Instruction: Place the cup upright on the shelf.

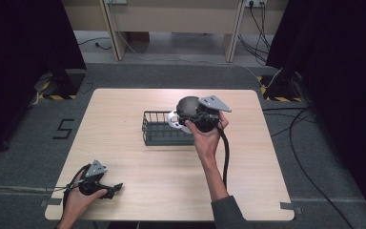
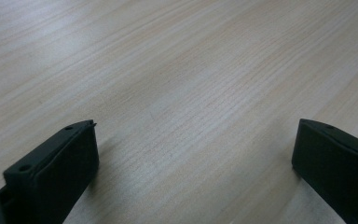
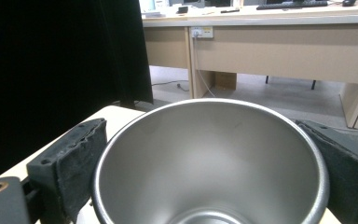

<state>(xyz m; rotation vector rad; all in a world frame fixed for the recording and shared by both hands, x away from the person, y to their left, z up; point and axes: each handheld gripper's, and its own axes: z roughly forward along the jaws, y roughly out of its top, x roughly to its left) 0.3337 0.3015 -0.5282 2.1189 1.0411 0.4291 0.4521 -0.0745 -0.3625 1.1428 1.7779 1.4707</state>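
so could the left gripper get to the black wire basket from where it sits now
Probably yes. The left gripper sits open near the table's front left corner, and only bare tabletop lies between it and the basket; the right gripper hovers at the basket's far end.

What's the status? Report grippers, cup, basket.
Left gripper open, low over the table near its front left corner. Right gripper shut on steel cup, raised over wire basket's right end. Cup empty.

One wire basket (image 1: 164, 129), one steel bowl (image 3: 209, 163), one table (image 1: 138, 181).

Wire basket (image 1: 164, 129) on wooden table (image 1: 138, 171)
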